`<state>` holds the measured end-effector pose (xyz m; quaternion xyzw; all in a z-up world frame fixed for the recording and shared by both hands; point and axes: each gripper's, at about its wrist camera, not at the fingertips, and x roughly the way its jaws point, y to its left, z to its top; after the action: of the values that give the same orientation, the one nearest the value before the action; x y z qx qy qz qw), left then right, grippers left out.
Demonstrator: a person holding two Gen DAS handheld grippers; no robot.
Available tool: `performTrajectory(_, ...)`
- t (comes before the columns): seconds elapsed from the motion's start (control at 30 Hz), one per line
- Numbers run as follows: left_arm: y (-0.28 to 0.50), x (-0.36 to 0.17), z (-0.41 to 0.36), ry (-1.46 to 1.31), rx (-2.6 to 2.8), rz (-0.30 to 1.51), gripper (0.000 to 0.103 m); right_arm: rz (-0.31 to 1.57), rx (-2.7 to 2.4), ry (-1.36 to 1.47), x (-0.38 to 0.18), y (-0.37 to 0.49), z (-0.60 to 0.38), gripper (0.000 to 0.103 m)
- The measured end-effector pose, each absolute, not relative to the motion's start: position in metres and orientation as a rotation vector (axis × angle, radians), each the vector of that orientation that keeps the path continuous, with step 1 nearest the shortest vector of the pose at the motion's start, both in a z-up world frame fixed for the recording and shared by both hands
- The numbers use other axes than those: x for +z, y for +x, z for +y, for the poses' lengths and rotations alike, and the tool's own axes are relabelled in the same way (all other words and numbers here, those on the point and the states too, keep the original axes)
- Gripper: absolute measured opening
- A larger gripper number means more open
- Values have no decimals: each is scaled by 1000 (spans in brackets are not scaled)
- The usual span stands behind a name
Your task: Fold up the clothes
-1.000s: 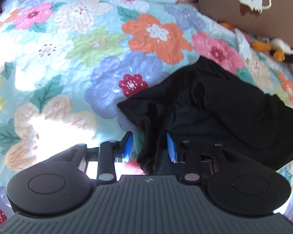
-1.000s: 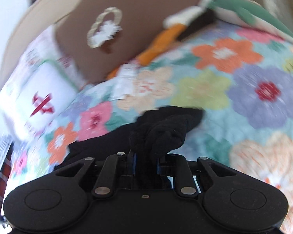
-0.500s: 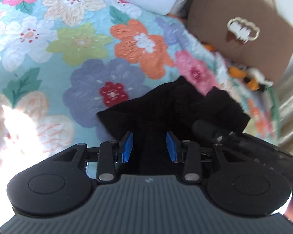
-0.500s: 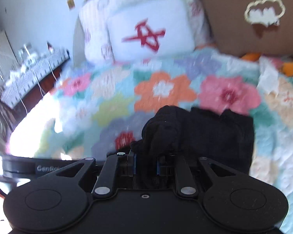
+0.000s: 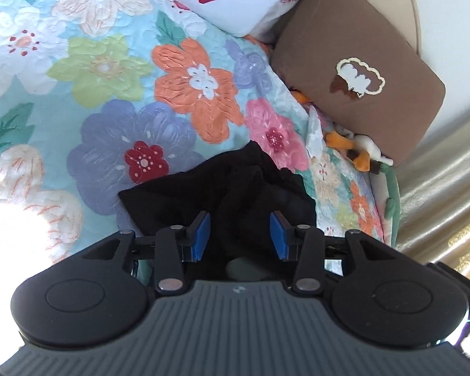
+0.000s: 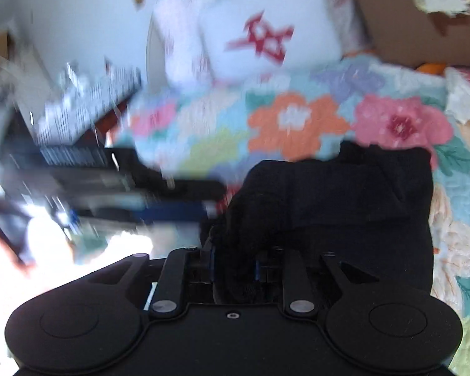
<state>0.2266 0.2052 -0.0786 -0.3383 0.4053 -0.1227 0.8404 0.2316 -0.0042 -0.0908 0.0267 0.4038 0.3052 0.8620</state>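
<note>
Floral quilt (image 5: 109,72): black garment (image 5: 222,185) between open left tongs (image 5: 239,235).

**Garment bunches smaller as both claws swing toward the pillows**

The black garment (image 5: 222,194) no longer spreads wide to the right across the bed; it is now gathered into a narrower heap between the blue pads (image 5: 201,235) of the left claw (image 5: 239,235), whose view has tilted from the flat quilt (image 5: 109,72) up toward the brown cushion (image 5: 357,81) and the gold curtain (image 5: 438,188) at far right. The right claw (image 6: 235,263) has turned from facing the brown cushion to facing the white pillow (image 6: 266,37), carrying its clamped bunch of cloth along. The left claw now shows as a blurred dark shape at the left of the right wrist view.
</note>
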Motion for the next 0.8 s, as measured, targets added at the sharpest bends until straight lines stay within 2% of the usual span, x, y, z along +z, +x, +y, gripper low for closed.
performTrajectory(0.1,228,-84,200,-664,-234,903,41,874,671,-40,-101,226,2,39)
performTrajectory(0.13,228,-85,198,-646,-232,915,41,871,683,-11,-97,224,-3,46)
performTrajectory(0.23,226,-83,194,-587,-220,924,41,863,717,81,-84,218,-20,52)
performTrajectory(0.47,218,-69,167,-387,-237,899,47,782,587,233,-57,219,-87,61)
performTrajectory(0.53,215,-66,155,-320,-256,892,51,769,526,258,-56,228,-102,63)
performTrajectory(0.63,215,-69,138,-252,-280,902,60,806,463,378,-67,251,-118,63)
performTrajectory(0.77,214,-68,129,-216,-292,885,64,869,437,516,-91,279,-120,66)
performTrajectory(0.8,212,-66,128,-211,-299,868,68,884,419,520,-96,284,-117,66)
